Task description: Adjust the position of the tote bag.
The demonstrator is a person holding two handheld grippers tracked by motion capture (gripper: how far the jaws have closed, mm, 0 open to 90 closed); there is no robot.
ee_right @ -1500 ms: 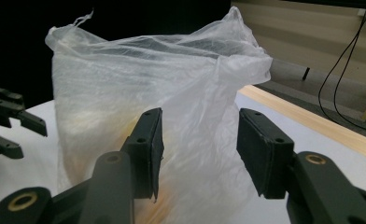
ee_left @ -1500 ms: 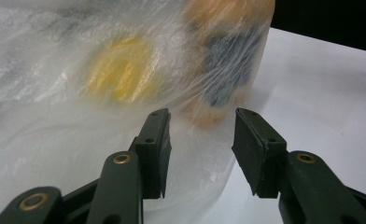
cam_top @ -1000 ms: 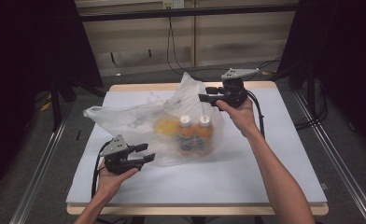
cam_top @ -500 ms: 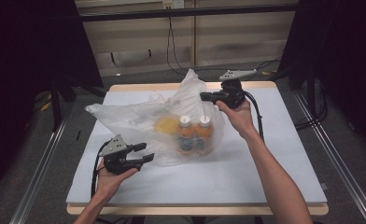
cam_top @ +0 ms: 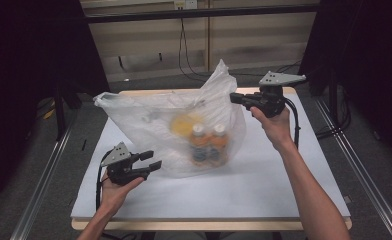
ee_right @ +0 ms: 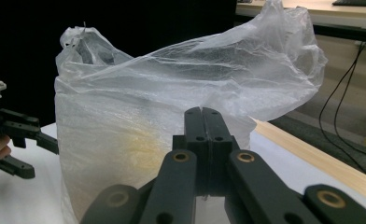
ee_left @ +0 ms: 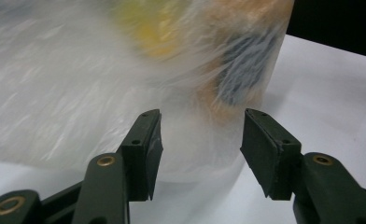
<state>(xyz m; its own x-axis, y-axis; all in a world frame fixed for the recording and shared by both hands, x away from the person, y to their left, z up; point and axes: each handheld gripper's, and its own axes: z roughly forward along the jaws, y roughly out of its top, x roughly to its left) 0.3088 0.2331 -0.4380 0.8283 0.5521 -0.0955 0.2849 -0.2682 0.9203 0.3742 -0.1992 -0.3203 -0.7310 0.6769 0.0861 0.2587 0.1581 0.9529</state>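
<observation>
A clear plastic bag (cam_top: 154, 125) stands on the white table (cam_top: 264, 185). Through it show two orange bottles (cam_top: 209, 145) with white caps and a yellow item (cam_top: 183, 122). My right gripper (cam_top: 234, 98) is shut on the bag's upper right edge and holds it up; in the right gripper view the jaws (ee_right: 203, 116) are pressed together against the bag (ee_right: 172, 88). My left gripper (cam_top: 151, 161) is open at the bag's lower left corner. In the left gripper view it (ee_left: 200, 140) sits just short of the bag's base (ee_left: 125, 84), with nothing between the jaws.
The table's wooden far edge (cam_top: 149, 92) runs behind the bag. Cables (cam_top: 186, 45) hang at the back wall. Dark stands flank the table. The left gripper (ee_right: 38, 158) appears left of the bag in the right gripper view.
My right gripper has moved right and slightly up, pulling the bag taller and wider. The left gripper has barely moved.
</observation>
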